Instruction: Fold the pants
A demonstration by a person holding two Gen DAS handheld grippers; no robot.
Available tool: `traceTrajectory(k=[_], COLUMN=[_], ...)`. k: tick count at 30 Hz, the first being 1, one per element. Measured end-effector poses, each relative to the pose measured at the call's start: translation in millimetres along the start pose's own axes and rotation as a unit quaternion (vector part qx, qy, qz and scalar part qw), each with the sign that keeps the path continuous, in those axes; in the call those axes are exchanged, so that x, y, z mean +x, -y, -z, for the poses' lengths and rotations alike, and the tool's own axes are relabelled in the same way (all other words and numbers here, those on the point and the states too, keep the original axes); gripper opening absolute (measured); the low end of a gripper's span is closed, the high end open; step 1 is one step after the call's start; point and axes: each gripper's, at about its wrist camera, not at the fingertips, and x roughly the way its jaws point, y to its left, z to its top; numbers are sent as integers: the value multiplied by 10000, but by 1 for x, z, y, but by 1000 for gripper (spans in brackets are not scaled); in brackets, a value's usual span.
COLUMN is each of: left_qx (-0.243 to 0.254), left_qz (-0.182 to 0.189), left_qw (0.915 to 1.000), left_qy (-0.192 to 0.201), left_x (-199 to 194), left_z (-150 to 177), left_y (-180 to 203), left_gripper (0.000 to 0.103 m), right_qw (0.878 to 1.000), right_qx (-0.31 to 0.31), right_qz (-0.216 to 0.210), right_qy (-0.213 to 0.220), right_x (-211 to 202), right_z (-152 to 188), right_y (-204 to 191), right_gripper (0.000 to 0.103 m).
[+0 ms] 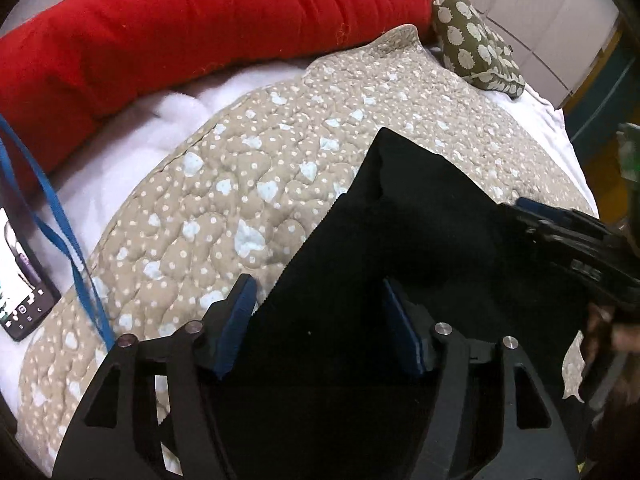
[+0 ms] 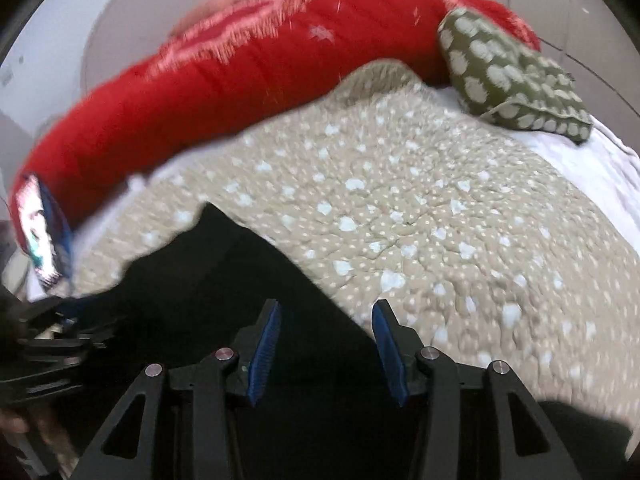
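Observation:
The black pants (image 1: pixel 400 240) lie folded on a beige quilt (image 1: pixel 248 184), one corner pointing to the far side. My left gripper (image 1: pixel 320 320) is open, its blue pads apart, with the pants' left edge running between them. My right gripper shows at the right of that view (image 1: pixel 560 232), low over the pants' right side. In the right wrist view the pants (image 2: pixel 208 280) fill the lower left. My right gripper (image 2: pixel 326 340) is open over their right edge. The left gripper (image 2: pixel 52 340) is a blurred shape at the far left.
A red duvet (image 1: pixel 200 24) lies along the far side of the bed. A green patterned pillow (image 1: pixel 476 44) sits at the far right. A phone (image 1: pixel 24 280) with a blue lanyard (image 1: pixel 60 220) lies on the white sheet (image 1: pixel 132 152) at left.

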Motion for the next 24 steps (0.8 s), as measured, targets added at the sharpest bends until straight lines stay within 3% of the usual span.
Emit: traceTrajectory(k=[3,5,8,9,10,15,19,24], left_qx=[26,75,74,46,-30,-389,-682,-904], left_qz=[-10,-58,-62,-41,-36,63,174,195], left_qw=[10000,9999,9999,9999,9999,9964,9907,9839], left_qy=[48,102,116,107,117,754,1166,1529], left_x=[2,5,2,0,-6,-60,-109,-152], left_z=[-1,-1,-2,-2,-3,-3,3,14], left_y=[1,2,3,2,-1,-24,-55,-78], left_gripper=[71,73,73,73,73,73,73,73], right_qw=[9991,9993,9996,9998,9999,9974,9924,9906], right_qx=[-56,-185,-76,-105,-117,23,52,156], right_qz=[-268,-245,-278,-159,-72,-73,91,-153], right_qy=[-335,-235,-56,12,49,715,1229,1349], right_x=[23,26,24,20,15,-55,-122,-143], right_z=[1,3,6,7,8,19,52,107], right_y=[5,3,3,0,-3,-24,-67,-141], right_gripper=[46,46,24,9,6,5,5,5])
